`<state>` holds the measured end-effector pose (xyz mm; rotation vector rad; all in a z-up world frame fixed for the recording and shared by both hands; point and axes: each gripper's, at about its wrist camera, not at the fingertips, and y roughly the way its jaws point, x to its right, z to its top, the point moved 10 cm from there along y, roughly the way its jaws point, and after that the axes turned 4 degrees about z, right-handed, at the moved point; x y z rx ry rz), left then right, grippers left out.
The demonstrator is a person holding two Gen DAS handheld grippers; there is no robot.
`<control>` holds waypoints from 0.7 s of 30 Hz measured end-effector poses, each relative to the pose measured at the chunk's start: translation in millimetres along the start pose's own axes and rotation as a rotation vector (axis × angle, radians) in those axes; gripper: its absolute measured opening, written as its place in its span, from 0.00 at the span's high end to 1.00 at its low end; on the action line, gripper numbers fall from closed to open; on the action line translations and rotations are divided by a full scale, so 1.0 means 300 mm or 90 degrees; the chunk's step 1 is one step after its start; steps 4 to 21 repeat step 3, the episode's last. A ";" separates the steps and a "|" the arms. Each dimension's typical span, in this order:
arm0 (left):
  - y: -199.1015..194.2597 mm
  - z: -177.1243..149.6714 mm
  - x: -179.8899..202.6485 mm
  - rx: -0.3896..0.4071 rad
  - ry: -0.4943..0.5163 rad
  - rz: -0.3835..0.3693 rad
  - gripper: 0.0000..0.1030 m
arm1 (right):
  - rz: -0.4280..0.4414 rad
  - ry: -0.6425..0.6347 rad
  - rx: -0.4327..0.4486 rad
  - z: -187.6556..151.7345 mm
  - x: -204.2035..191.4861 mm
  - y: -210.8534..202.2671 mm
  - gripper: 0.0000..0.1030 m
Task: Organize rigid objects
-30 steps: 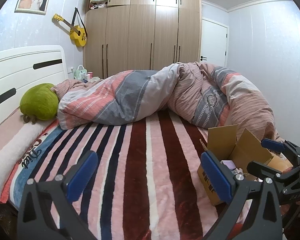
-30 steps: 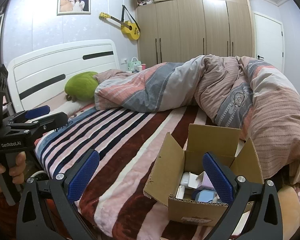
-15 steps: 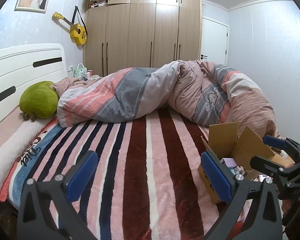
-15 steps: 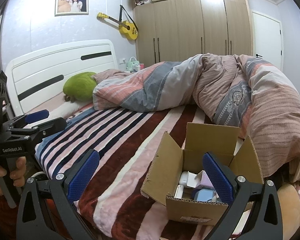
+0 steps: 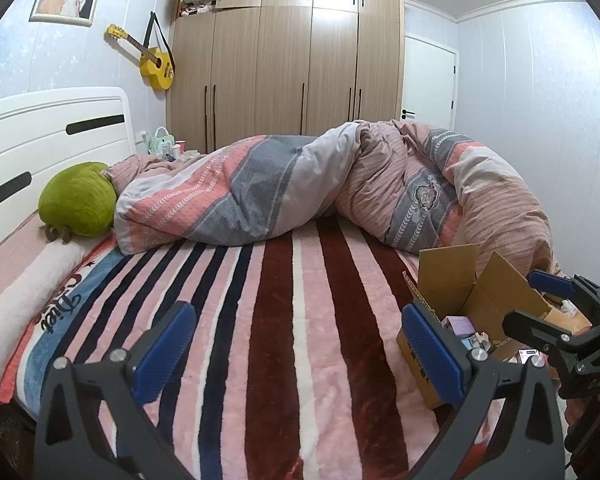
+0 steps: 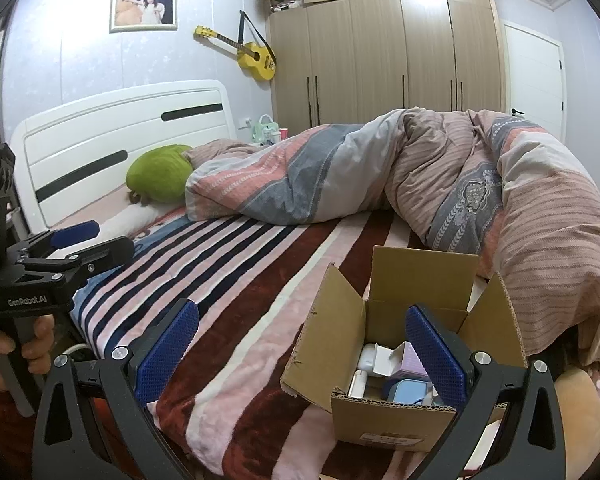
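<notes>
The cardboard box (image 6: 399,344) sits at the near edge of the bed (image 6: 236,280), its 4 flaps open so its small items (image 6: 391,376) (a lilac carton, white and blue pieces) can be reached from above. The right gripper (image 6: 300,356) hangs spread and empty beside it; the left gripper (image 5: 300,352), also spread and empty, faces bare blanket.

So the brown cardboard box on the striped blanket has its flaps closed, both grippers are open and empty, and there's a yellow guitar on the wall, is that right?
Not quite: the brown cardboard box has its flaps open, as the right wrist view shows, with small items visible inside. The rest holds: it sits on the striped blanket, the left gripper and right gripper are open and empty, and the yellow guitar hangs on the wall.
</notes>
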<state>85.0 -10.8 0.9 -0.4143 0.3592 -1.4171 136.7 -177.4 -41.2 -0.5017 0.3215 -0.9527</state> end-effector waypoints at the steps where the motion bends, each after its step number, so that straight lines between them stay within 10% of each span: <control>1: 0.000 0.001 -0.001 0.000 0.000 -0.001 0.01 | 0.001 0.000 0.000 0.000 0.001 0.000 0.00; 21: 0.000 0.002 -0.001 0.001 0.000 -0.001 0.01 | 0.002 0.000 0.000 0.000 0.002 0.000 0.00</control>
